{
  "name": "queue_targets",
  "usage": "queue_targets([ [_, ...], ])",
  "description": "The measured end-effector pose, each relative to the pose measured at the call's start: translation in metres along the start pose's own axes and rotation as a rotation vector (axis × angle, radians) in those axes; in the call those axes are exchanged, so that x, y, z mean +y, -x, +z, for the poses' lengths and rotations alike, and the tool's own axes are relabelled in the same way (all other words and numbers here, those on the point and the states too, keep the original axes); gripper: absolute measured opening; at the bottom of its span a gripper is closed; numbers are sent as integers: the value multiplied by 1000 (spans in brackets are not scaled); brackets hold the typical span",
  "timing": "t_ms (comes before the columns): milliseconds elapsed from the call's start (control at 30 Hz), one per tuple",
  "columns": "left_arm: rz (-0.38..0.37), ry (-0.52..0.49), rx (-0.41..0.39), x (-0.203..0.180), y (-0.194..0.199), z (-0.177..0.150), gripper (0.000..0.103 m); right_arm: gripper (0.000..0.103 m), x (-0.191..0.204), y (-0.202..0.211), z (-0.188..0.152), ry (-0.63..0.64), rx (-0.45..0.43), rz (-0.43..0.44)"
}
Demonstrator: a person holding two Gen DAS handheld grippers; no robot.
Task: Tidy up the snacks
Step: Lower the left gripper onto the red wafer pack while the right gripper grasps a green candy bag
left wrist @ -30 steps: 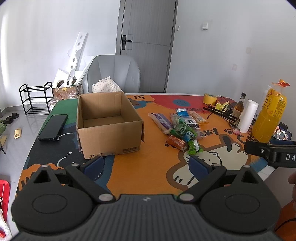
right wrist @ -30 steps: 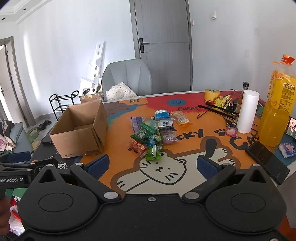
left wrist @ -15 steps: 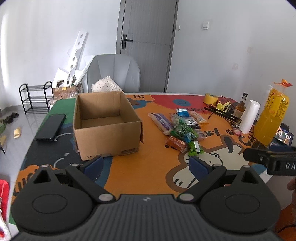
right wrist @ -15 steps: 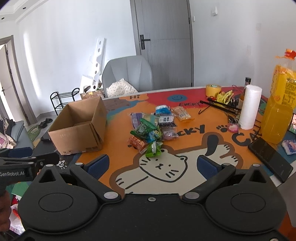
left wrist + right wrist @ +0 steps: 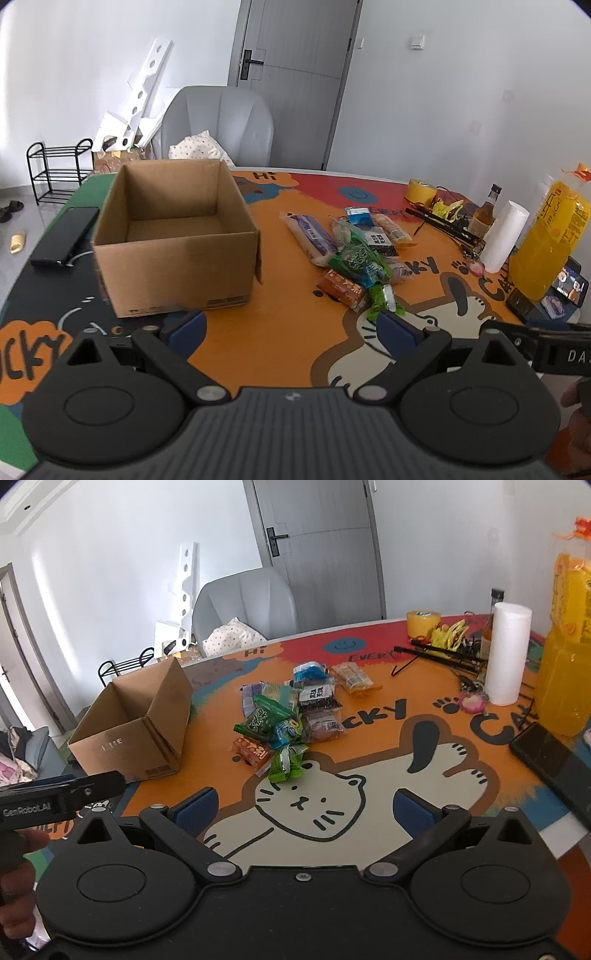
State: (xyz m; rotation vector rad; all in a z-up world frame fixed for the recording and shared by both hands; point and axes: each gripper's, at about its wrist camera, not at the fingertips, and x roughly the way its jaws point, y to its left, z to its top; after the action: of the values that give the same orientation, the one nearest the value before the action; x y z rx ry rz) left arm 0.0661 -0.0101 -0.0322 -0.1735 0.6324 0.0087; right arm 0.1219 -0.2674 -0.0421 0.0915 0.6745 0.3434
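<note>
Bright daylight, sharp, fisheye-warped edges.

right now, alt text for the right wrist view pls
The open right gripper hovers empty over a cartoon-cat table mat, facing a pile of snack packets. An open cardboard box sits left of the pile; a paper towel roll and orange drink bottle stand right.

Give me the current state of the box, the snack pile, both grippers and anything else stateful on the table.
cardboard box: upright, top open, looks empty.
snack packets: loose pile on the table, none boxed.
left gripper: open, holding nothing.
right gripper: open, holding nothing.
orange drink jug: upright.
paper towel roll: standing on end.
brown glass bottle: upright.
black phone: flat, screen dark.
</note>
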Motion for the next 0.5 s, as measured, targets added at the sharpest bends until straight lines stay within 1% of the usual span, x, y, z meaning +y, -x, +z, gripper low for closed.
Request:
queue_targets([
  [133,-8,6,2,-4,-13,2,97,103,-6,-12,4,-7,10,16],
  [500,-37,69,24,-7,-53,7,96,103,-24,-45,6,-82,42,50],
])
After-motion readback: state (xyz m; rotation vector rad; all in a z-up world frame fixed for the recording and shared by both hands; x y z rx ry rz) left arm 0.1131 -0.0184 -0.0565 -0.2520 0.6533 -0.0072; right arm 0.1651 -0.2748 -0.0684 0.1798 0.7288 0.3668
